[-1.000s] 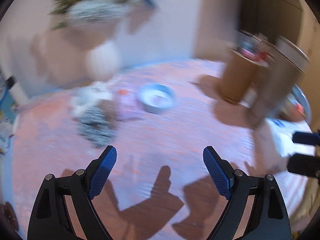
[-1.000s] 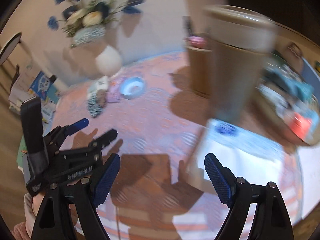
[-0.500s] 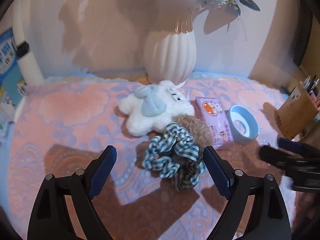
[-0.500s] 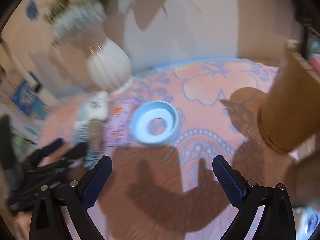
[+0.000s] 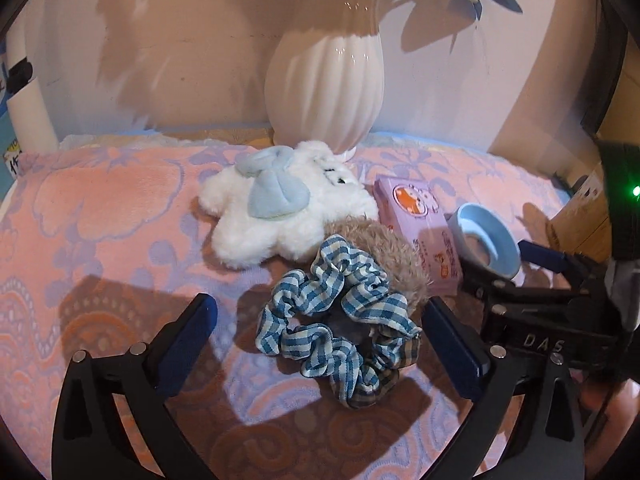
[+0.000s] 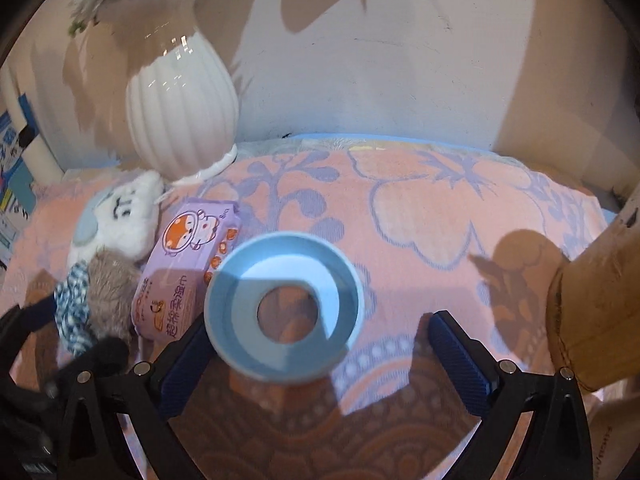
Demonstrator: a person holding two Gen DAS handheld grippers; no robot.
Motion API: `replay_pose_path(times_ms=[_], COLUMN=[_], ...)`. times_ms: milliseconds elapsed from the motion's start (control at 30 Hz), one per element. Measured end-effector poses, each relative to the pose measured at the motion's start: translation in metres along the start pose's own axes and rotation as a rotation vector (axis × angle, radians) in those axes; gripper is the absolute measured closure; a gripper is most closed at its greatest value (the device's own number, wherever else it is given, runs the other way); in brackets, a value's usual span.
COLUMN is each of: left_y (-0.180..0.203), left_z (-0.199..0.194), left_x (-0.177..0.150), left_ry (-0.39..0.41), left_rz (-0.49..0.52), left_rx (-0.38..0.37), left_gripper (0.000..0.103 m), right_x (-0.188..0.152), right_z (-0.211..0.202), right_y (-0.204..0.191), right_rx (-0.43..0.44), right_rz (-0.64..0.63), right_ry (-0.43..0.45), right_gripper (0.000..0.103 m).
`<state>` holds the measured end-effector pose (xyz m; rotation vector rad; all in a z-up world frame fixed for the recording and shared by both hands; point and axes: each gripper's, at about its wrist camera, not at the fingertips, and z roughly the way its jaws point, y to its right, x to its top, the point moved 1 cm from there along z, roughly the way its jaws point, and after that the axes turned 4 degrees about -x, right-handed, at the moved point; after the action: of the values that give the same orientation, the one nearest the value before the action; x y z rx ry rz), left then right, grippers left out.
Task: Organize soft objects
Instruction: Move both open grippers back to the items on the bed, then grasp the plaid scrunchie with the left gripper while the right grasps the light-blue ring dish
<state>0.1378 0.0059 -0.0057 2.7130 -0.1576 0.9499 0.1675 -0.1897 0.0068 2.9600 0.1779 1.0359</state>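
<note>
Scrunchie [image 5: 340,316] now lies at twelve o'clock between your opening, empty left gripper [image 5: 320,344], while your right gripper [image 6: 320,350], also opening, frames the blue ring [image 6: 284,304]—grasps come next.

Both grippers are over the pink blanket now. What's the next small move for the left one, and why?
Probably ease the left gripper down and forward over the blue checked scrunchie, then close. Its jaws are opening with nothing pressed between them, and the scrunchie lies between the fingers, nearest of the soft things, on top of the brown fuzzy scrunchie.
</note>
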Motion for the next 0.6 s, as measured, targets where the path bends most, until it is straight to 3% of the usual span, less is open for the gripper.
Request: replay_pose_path(times_ms=[600], left_y=[0.0040], left_z=[0.0074], left_x=[0.0022], left_ry=[-0.016], left_rz=[0.027], left_rx=[0.031], left_gripper=[0.001], right_x=[-0.0052], right_z=[-0.0066], right_y=[-0.0008], right_rx=[0.037], right_rz=[0.017], right_ry=[0.030], right_gripper=[0.002])
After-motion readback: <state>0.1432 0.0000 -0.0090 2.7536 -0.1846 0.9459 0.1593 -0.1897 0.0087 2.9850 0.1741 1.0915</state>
